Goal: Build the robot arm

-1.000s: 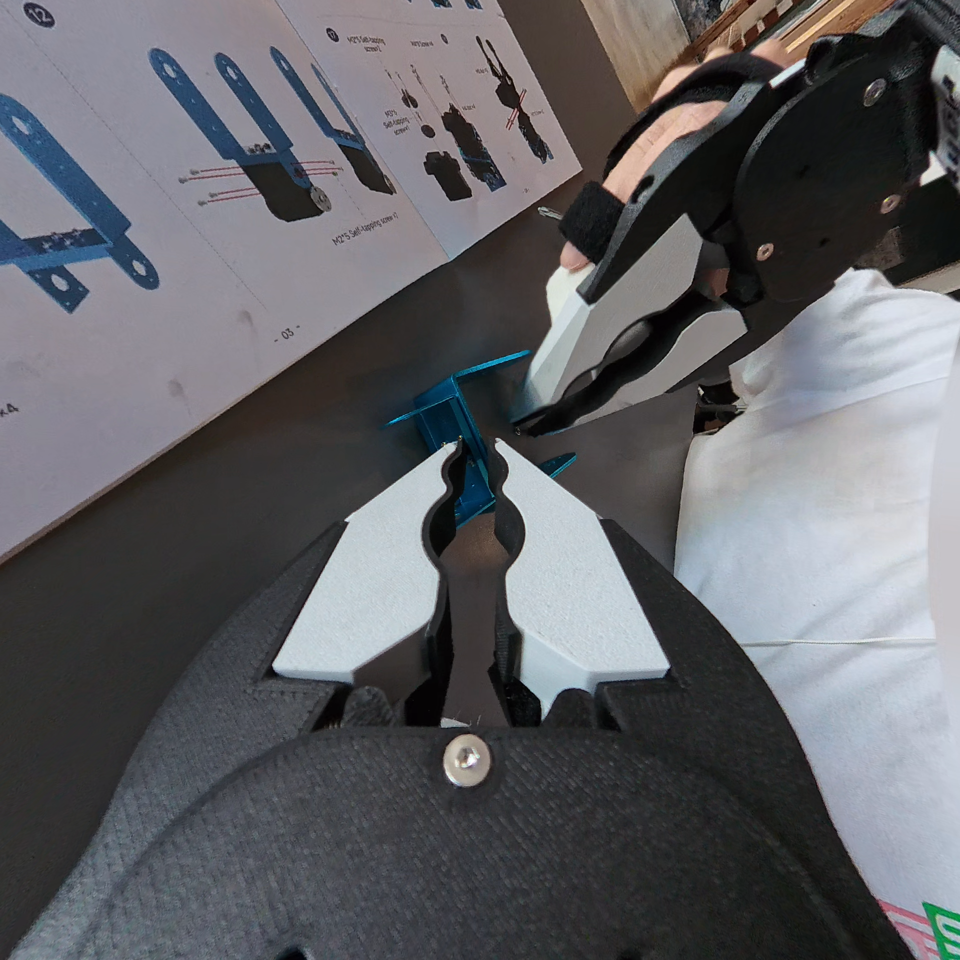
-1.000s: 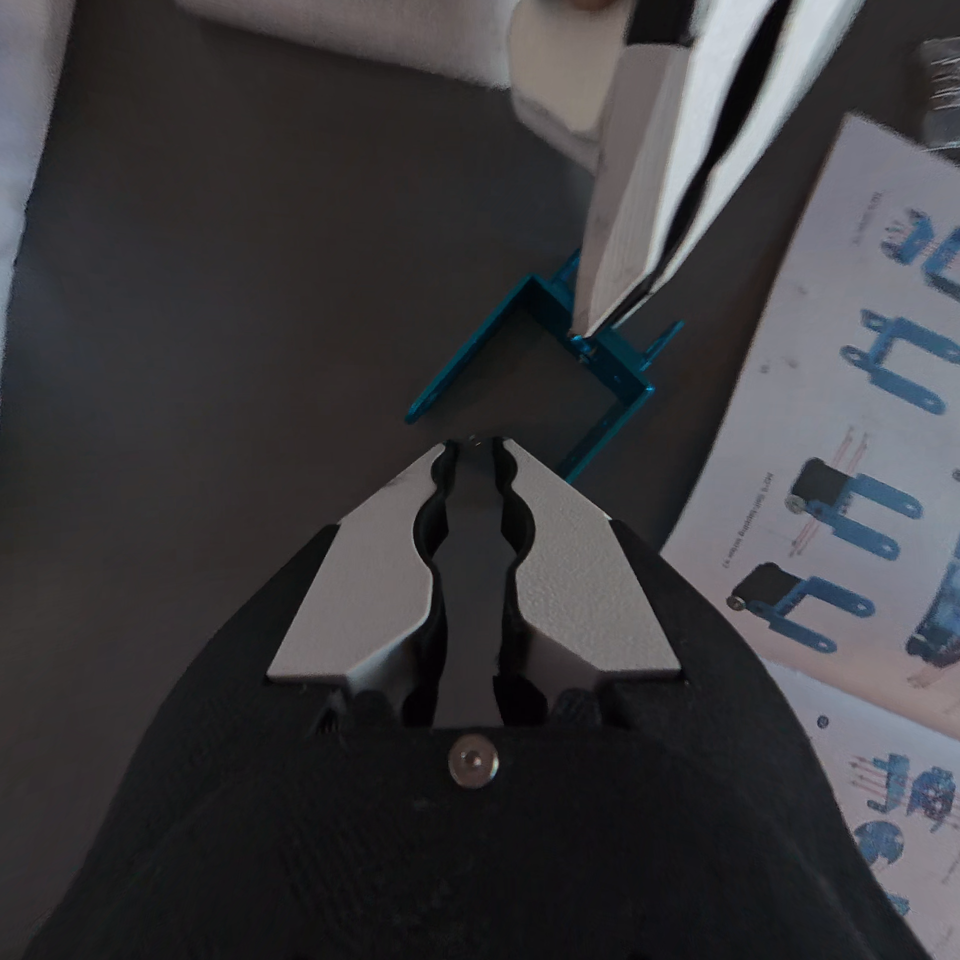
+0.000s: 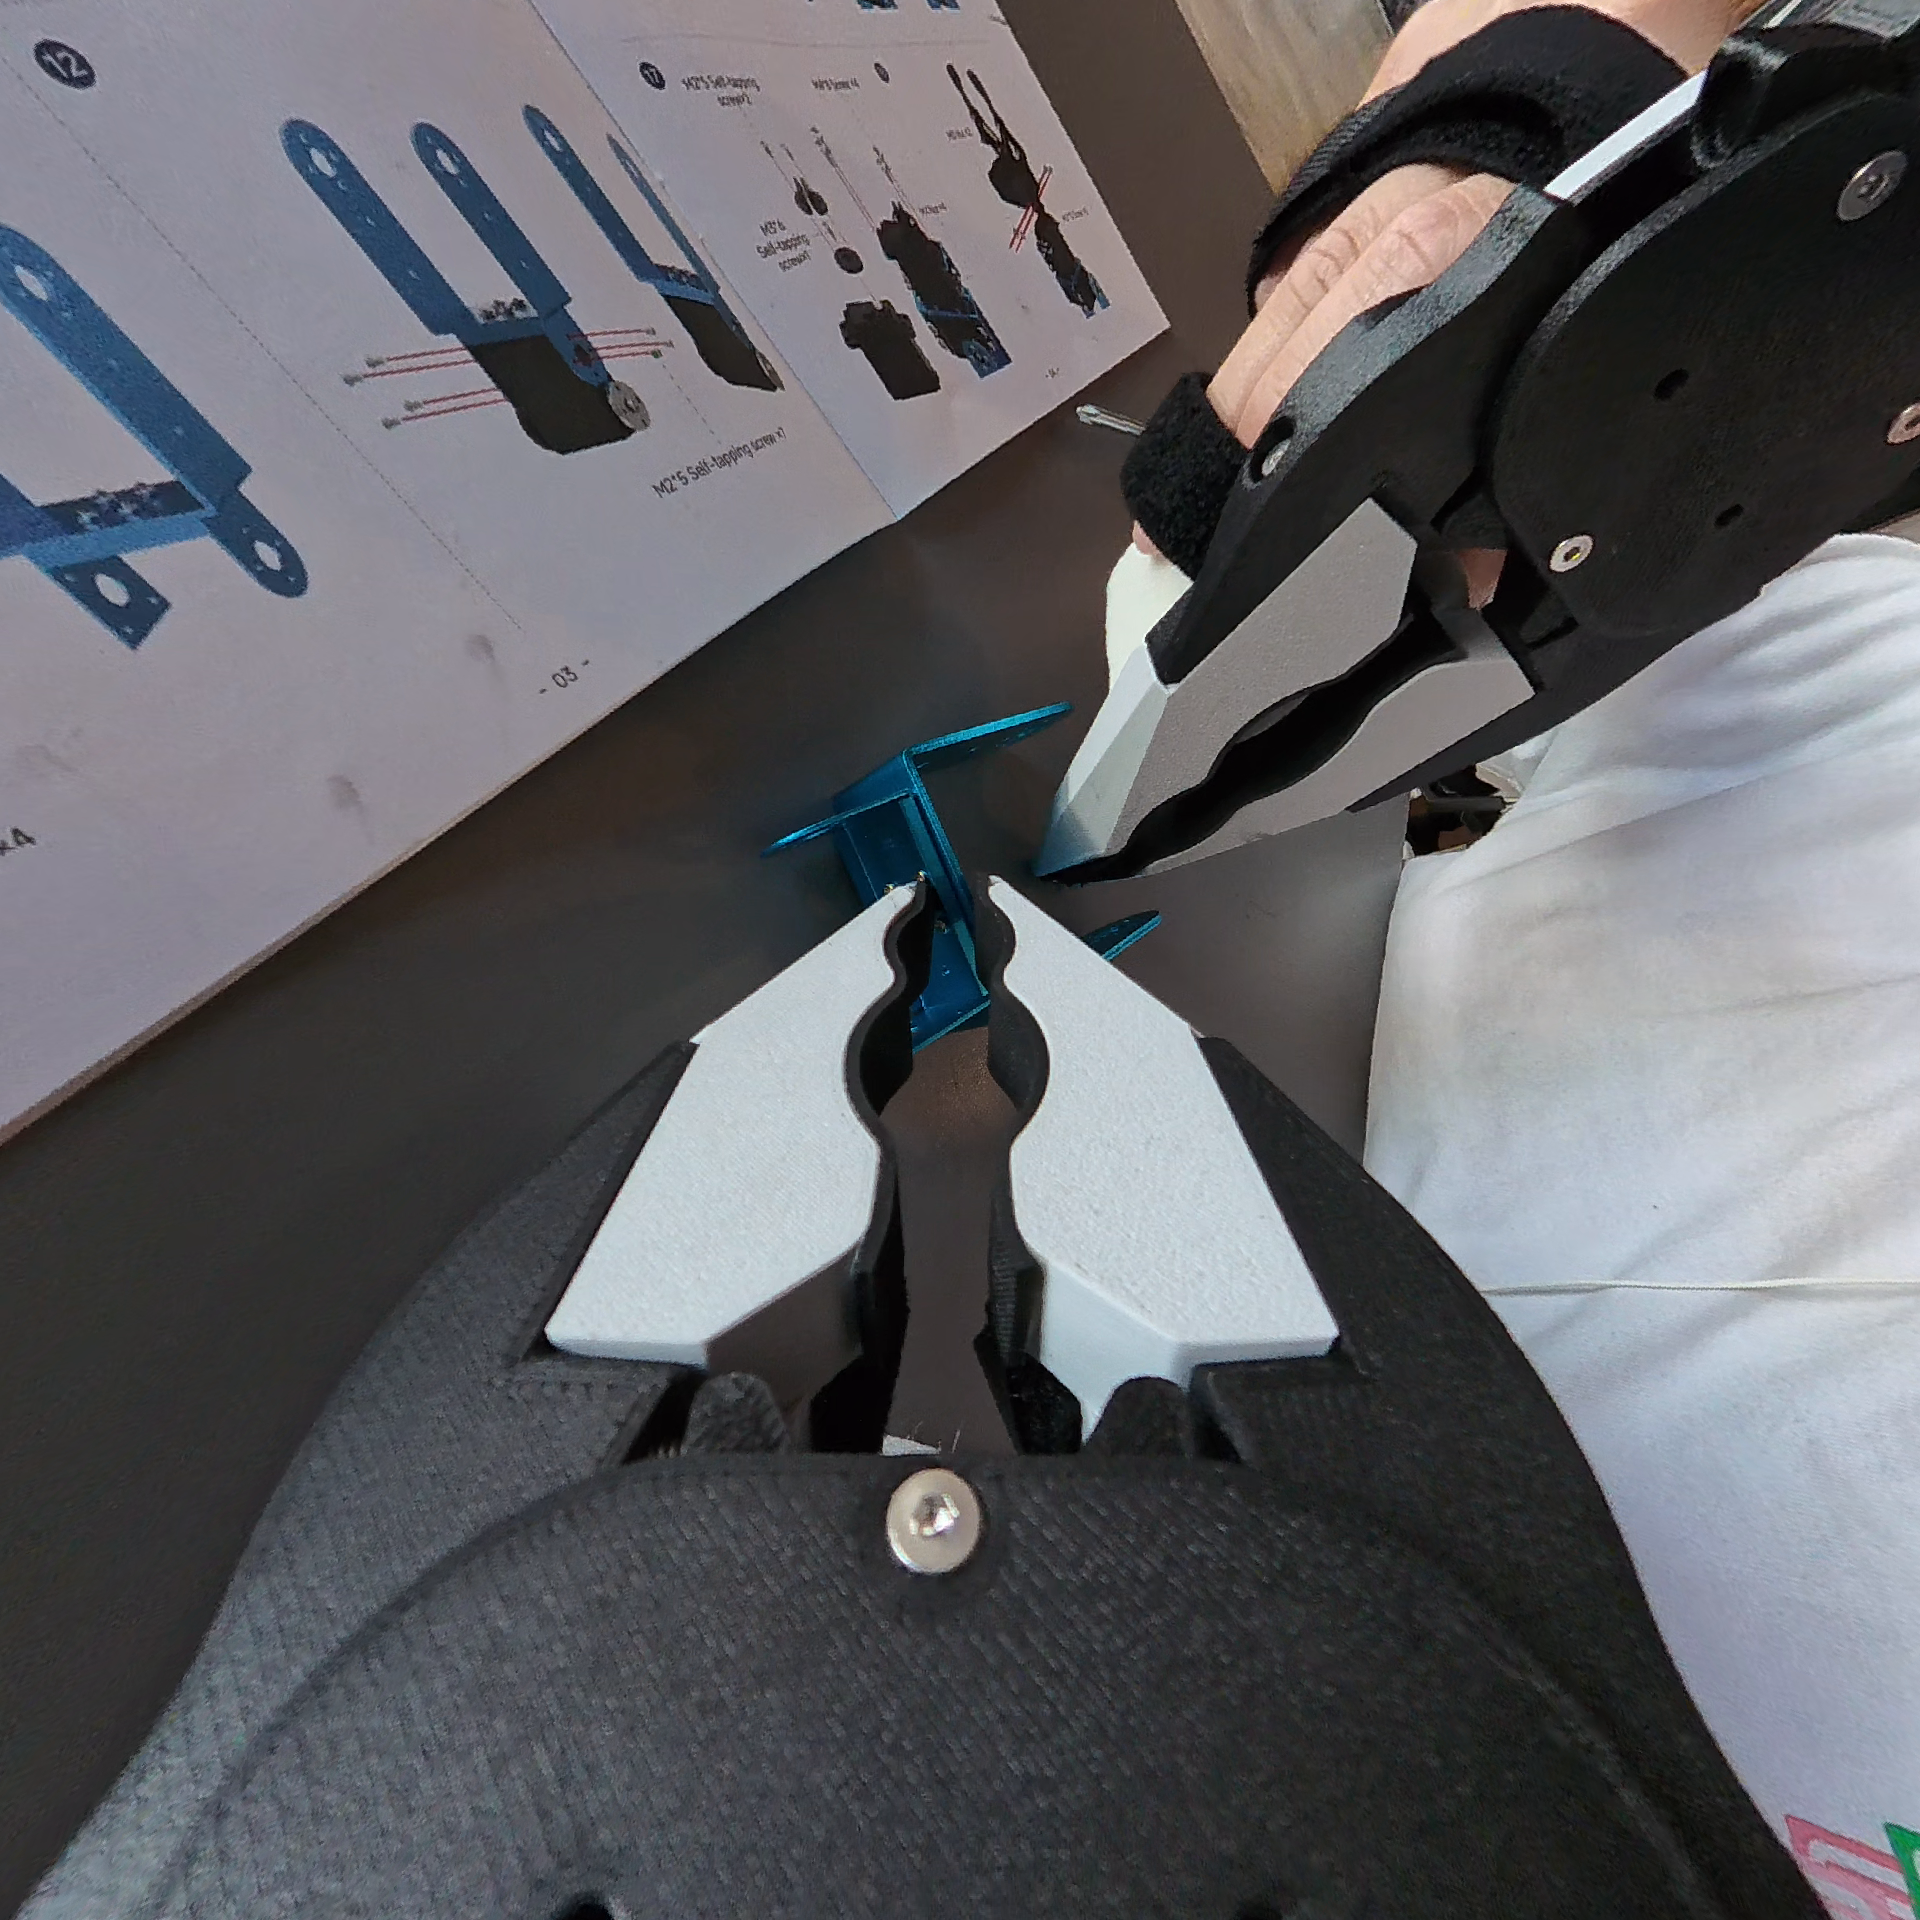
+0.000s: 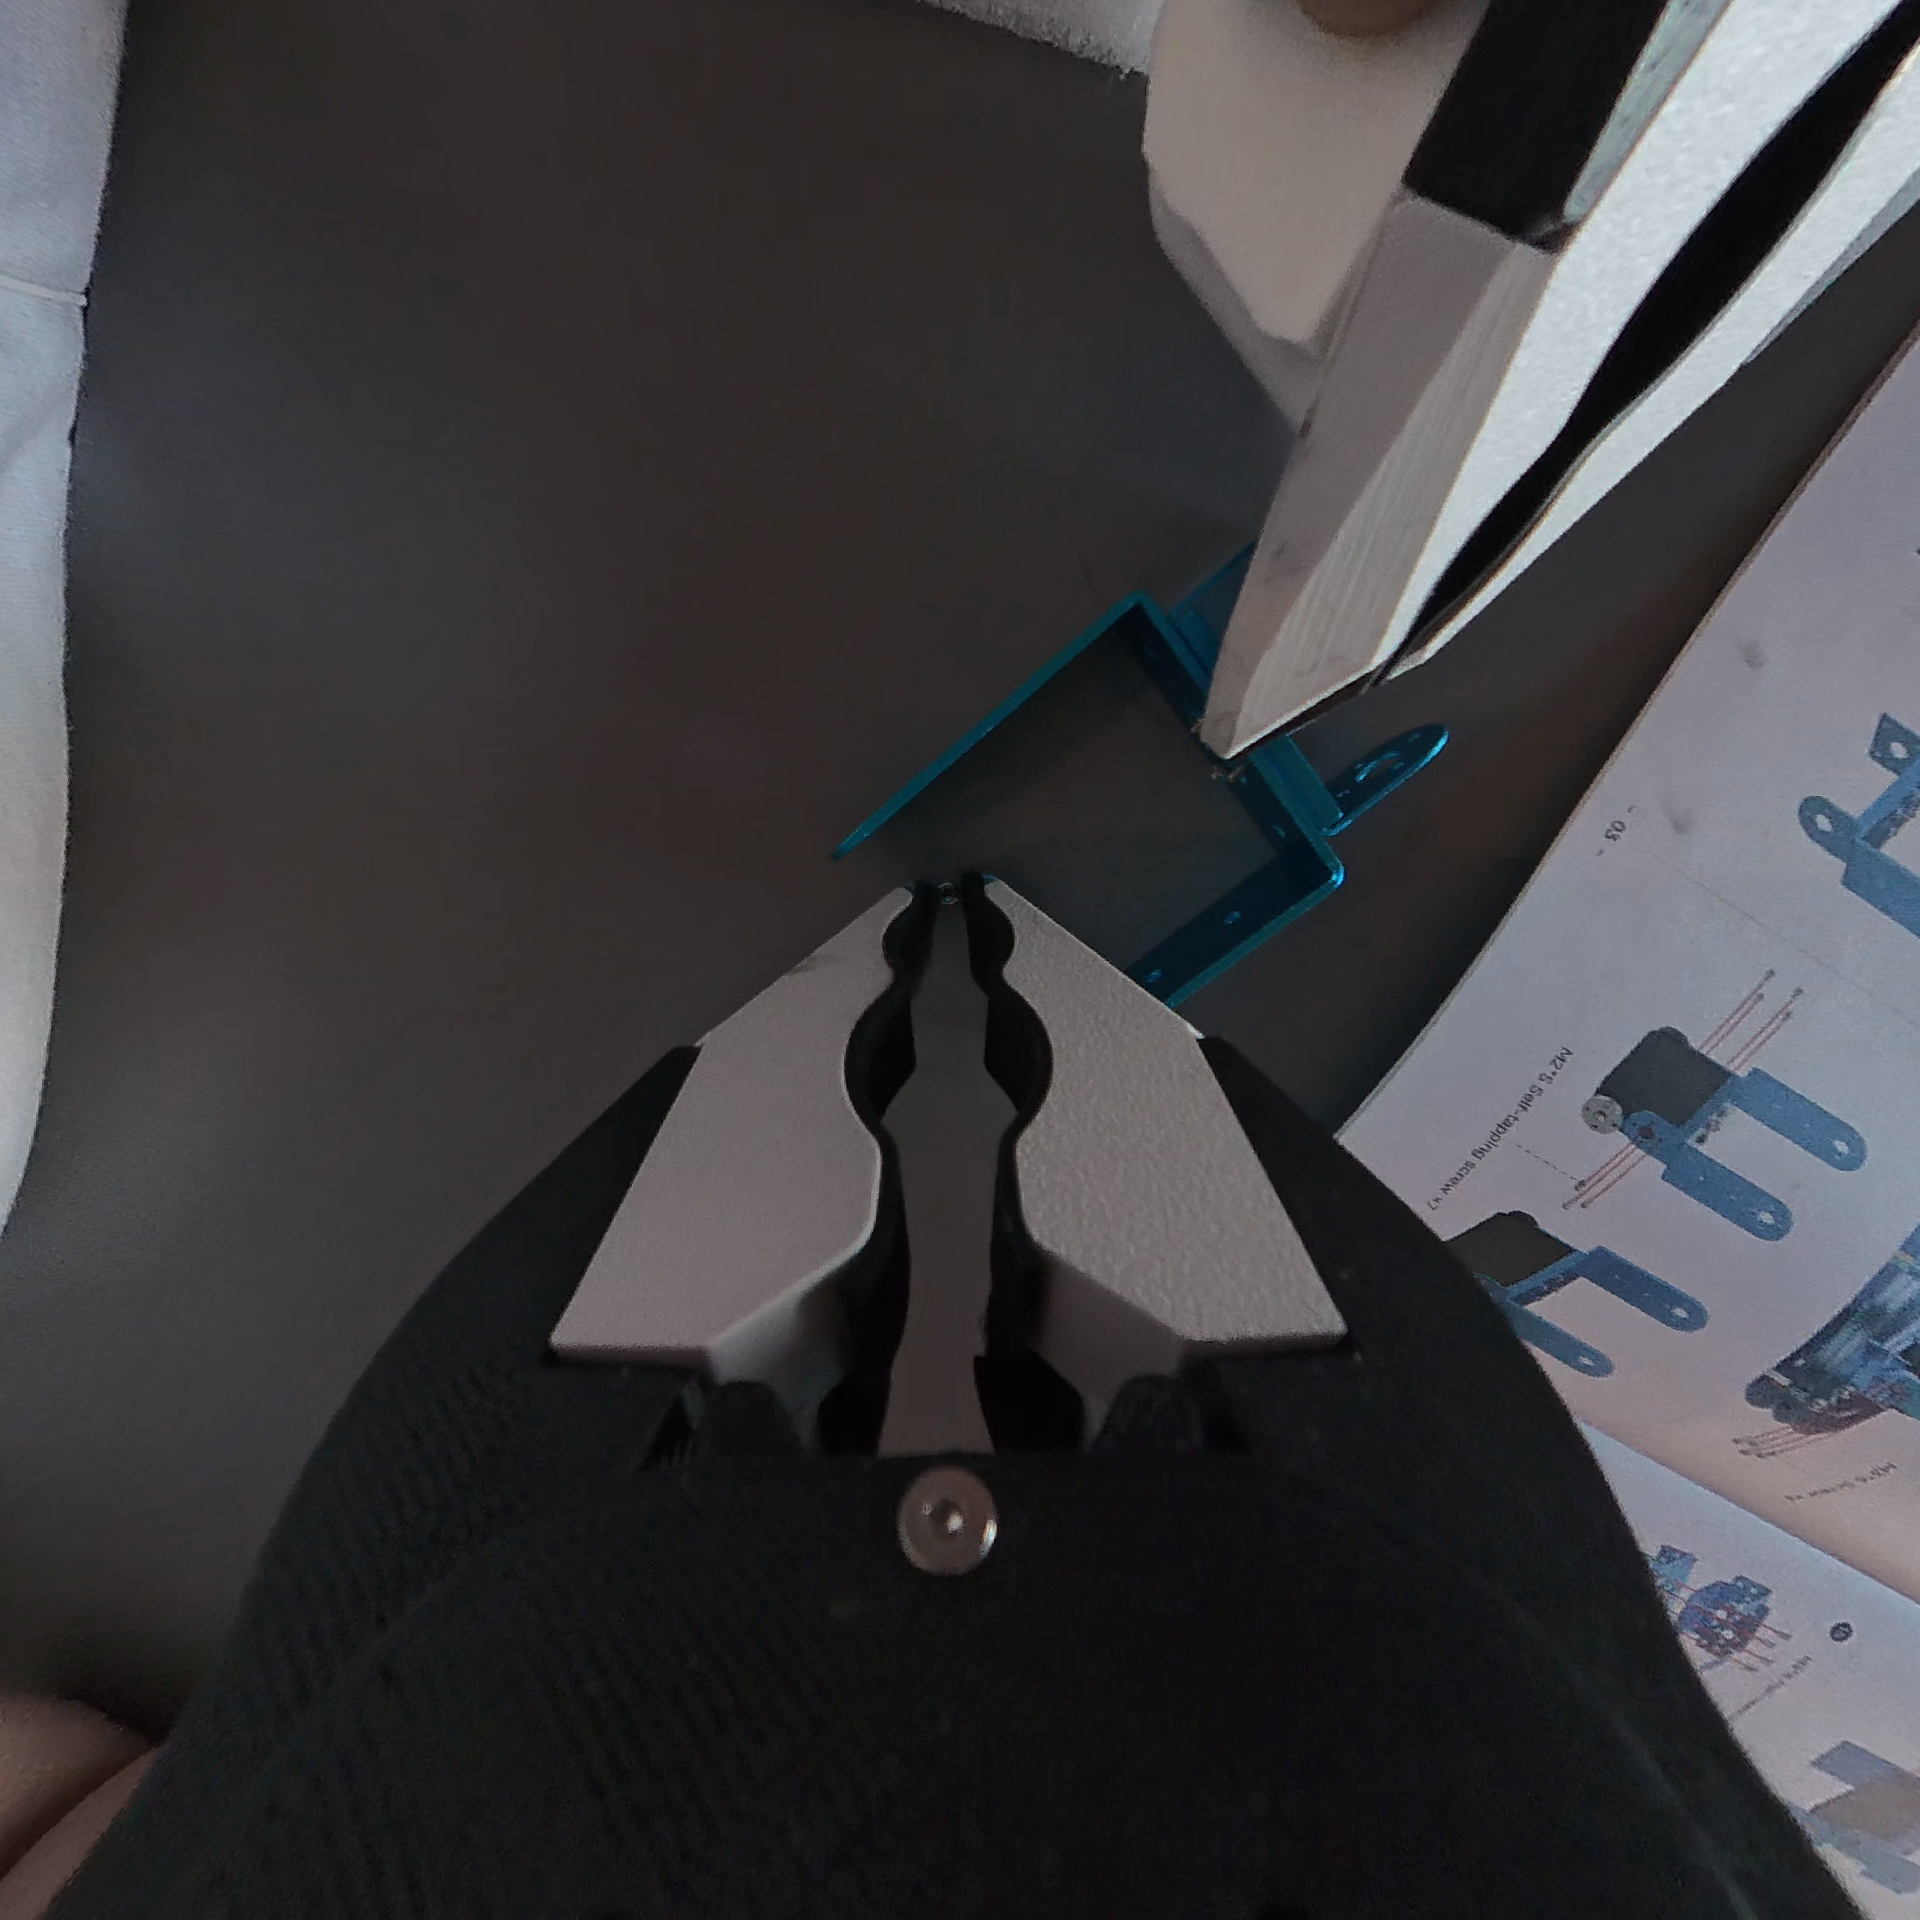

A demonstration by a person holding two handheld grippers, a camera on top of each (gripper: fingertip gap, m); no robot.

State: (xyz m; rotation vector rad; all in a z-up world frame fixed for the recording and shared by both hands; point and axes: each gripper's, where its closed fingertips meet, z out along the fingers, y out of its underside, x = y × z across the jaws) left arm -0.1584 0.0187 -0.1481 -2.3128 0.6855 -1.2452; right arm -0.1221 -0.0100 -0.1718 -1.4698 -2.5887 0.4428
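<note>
In the left wrist view, the left gripper (image 3: 954,896) is pinching the wall of a blue metal bracket (image 3: 914,821) standing on the dark table (image 3: 520,997), beside a printed instruction sheet (image 3: 436,499). The right gripper (image 3: 1055,871) is hovering just beside it, nearly closed.

In the right wrist view, the right gripper (image 4: 945,889) is gripping a tiny screw (image 4: 948,889) at its tips, near the bracket's open end; only this view is showing the screw.
</note>
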